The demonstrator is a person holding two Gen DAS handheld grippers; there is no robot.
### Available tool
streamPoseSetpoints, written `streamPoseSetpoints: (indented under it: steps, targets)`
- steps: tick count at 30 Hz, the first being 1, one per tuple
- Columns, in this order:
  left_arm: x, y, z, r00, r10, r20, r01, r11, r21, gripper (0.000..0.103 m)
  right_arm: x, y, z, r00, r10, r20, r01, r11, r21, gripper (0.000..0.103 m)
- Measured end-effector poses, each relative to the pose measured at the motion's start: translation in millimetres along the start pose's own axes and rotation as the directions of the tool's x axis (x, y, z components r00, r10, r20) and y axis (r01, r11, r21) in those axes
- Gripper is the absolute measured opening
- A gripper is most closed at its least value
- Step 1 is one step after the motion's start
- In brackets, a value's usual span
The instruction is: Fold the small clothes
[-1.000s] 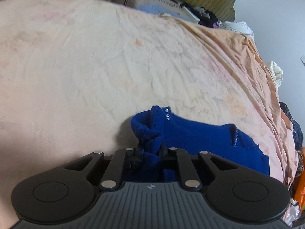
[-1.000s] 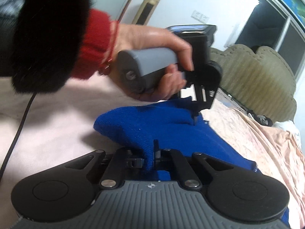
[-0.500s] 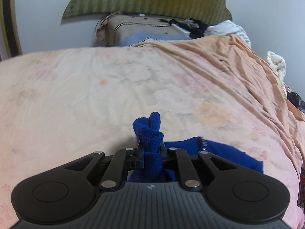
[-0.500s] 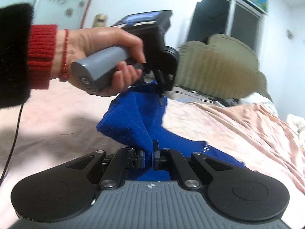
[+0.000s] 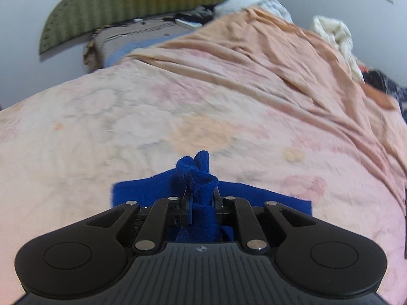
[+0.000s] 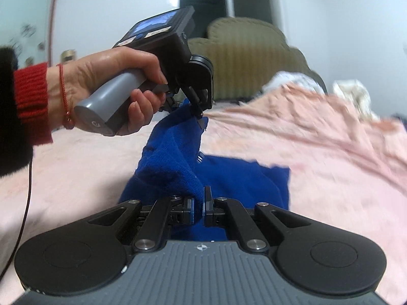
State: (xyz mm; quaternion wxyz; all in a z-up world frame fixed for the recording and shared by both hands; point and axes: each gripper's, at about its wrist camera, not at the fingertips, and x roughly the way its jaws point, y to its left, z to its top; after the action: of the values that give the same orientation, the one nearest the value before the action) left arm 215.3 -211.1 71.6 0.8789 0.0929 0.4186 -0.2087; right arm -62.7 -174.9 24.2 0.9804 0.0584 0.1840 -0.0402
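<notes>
**Blue knit lifted by one edge, both grippers pinching it**

The blue knit garment (image 6: 236, 178) lies partly on the pink bedspread (image 6: 318, 152), its far part flat and its near edge raised into a sagging ridge between the two tools. It looks soft, thick and light: the knit slumps under its own weight, bunches where it is clamped, and should grip well rather than slip. It will stretch if pulled hard, so the hems and corners, where the fabric is doubled, seem the best places to hold for a fold. A few small pale marks near one edge may be buttons or stitching; the view is too blurred to say.

The right gripper (image 6: 199, 203) has its jaws pressed almost together on a thin fold of the blue edge. The left gripper (image 5: 201, 198), held in a hand (image 6: 109, 86) with a red cuff and red wrist string, is clamped on a thick twisted wad of the same garment.

Beyond it stand an olive headboard (image 5: 142, 5) and a heap of pale laundry (image 5: 335, 35) at the bed's far side.

No brand or writing can be read; the stickers on the left tool's housing are illegible.
</notes>
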Motion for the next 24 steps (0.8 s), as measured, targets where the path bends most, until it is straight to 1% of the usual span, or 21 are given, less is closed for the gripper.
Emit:
streamPoseSetpoints:
  steps: [4,10,11,13,15,16,17,18,19,20,21,22,23,24]
  targets:
    - [17.5,-26.6,-5.2,1.0,0.008,-0.018,-0.008,1.0,0.028,0.012,5.6,-24.5,-11.9,0.999,0.009,-0.043,-0.004,0.994,0.109,0.004]
    - [34.4,-49.5,-8.8,1.0,0.02,-0.017,-0.019,0.998,0.06,0.012,1.8,-41.8,-27.0,0.996,0.033,-0.08,-0.016,0.98,0.201,0.004]
    - [36.4,-52.0,-8.9,1.0,0.003,-0.016,-0.002,0.998,0.065,0.012,0.4,-43.9,-28.5,0.996,0.041,-0.085,-0.021,0.975,0.221,0.004]
    - [40.3,-56.4,-8.5,0.998,-0.058,-0.026,0.06,0.996,0.066,0.012,2.3,-49.8,-30.3,0.993,0.057,-0.103,-0.028,0.963,0.268,0.005]
    - [41.4,-59.1,-7.7,0.995,-0.097,-0.024,0.099,0.993,0.059,0.015,6.5,-57.7,-33.8,0.988,0.087,-0.13,-0.041,0.947,0.318,0.009]
    - [40.9,-59.4,-6.8,0.993,-0.119,-0.022,0.12,0.991,0.053,0.023,7.3,-61.0,-35.1,0.986,0.098,-0.136,-0.046,0.939,0.342,0.02]
    - [39.9,-58.4,-5.7,0.989,-0.15,-0.017,0.15,0.988,0.042,0.034,8.8,-64.8,-37.1,0.983,0.107,-0.147,-0.047,0.93,0.364,0.023]
    - [37.7,-56.7,-4.3,0.984,-0.177,-0.007,0.178,0.984,0.024,0.043,9.0,-67.3,-38.4,0.982,0.114,-0.152,-0.049,0.925,0.378,0.024]
    - [33.8,-54.4,-3.0,0.982,-0.188,0.014,0.188,0.982,0.002,0.064,9.1,-70.1,-39.4,0.98,0.125,-0.152,-0.056,0.917,0.394,0.029]
    - [28.8,-52.1,-1.8,0.981,-0.189,0.044,0.19,0.982,-0.013,0.083,9.2,-72.1,-40.4,0.979,0.133,-0.152,-0.061,0.911,0.407,0.033]
    - [21.5,-49.0,-0.8,0.979,-0.184,0.087,0.187,0.982,-0.025,0.087,9.3,-73.6,-40.9,0.978,0.14,-0.152,-0.066,0.908,0.414,0.034]
    - [14.2,-45.8,0.7,0.977,-0.175,0.123,0.18,0.983,-0.031,0.087,8.8,-74.3,-40.4,0.977,0.146,-0.153,-0.07,0.906,0.418,0.034]
    - [7.4,-42.2,2.1,0.975,-0.169,0.142,0.175,0.984,-0.033,0.087,8.6,-75.2,-40.3,0.977,0.149,-0.153,-0.072,0.904,0.421,0.037]
    - [2.3,-37.6,3.3,0.975,-0.169,0.145,0.176,0.984,-0.033,0.087,7.8,-76.7,-40.1,0.976,0.155,-0.15,-0.077,0.901,0.426,0.039]
